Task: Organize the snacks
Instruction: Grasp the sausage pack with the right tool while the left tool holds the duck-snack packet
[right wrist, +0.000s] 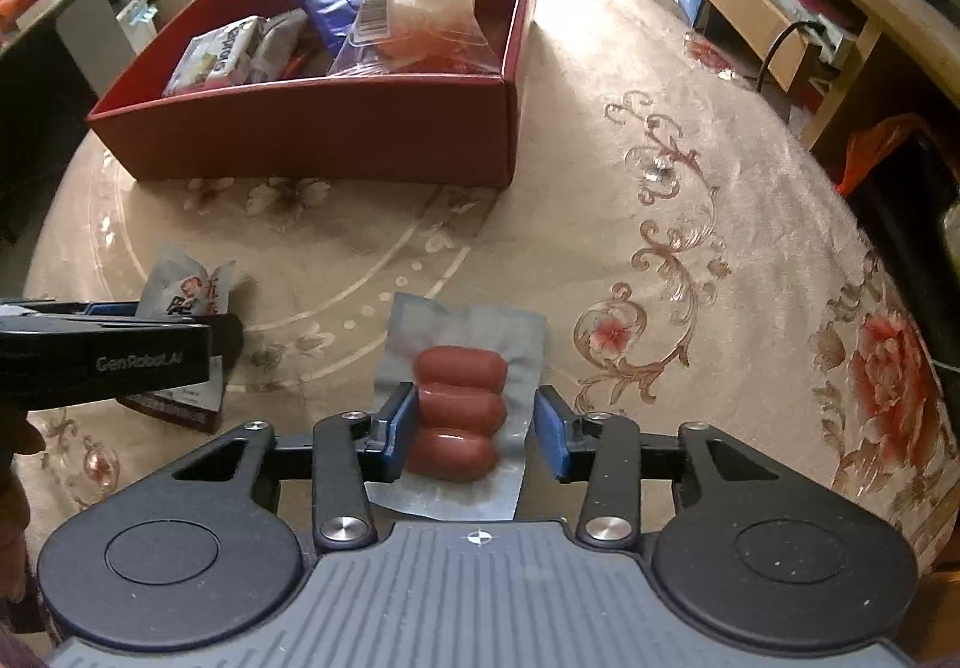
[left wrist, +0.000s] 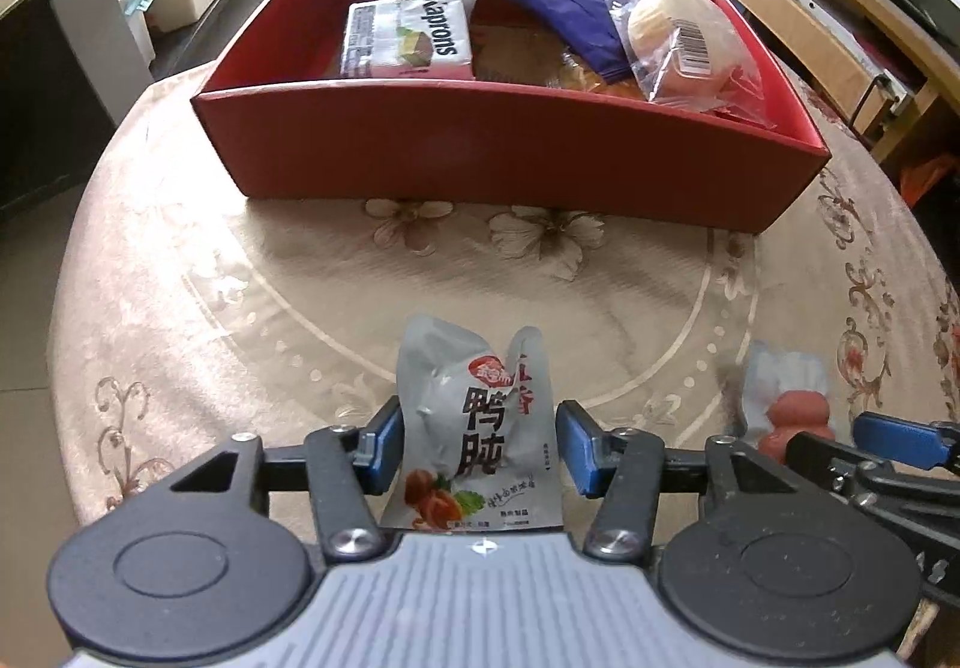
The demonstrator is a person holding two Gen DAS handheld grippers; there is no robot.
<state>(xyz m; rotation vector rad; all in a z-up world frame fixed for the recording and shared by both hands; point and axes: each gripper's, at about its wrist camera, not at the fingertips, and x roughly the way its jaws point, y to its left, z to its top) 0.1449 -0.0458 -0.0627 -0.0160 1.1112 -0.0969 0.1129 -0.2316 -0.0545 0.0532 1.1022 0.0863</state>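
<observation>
Grey foil is what I see nearest on the left: the grey snack pouch (left wrist: 474, 428) stands between my left gripper (left wrist: 480, 443), its left pad against the foil and the right pad close beside it, though I cannot tell whether they truly press. On my right, the right gripper (right wrist: 474, 431) straddles the sausage pack (right wrist: 459, 410), three red sausages in clear film lying flat on the tablecloth (right wrist: 660, 224); its left pad touches the sausages, the right pad meets the film's edge, and the fingers have come in as far as they go, so I read it as clamped. The two grippers sit side by side, near each other (each shows in the other's view).

Beyond them is a bare stretch of patterned cloth, open for moving. Farther on sits the red box (left wrist: 510, 158), open-topped, its near wall facing me. Inside: a white wafer pack (left wrist: 408, 38) at left, a blue bag (left wrist: 564, 8) in the middle, a clear bag of pale buns (left wrist: 672, 32) at right. The round table's edge curves away on both sides.
</observation>
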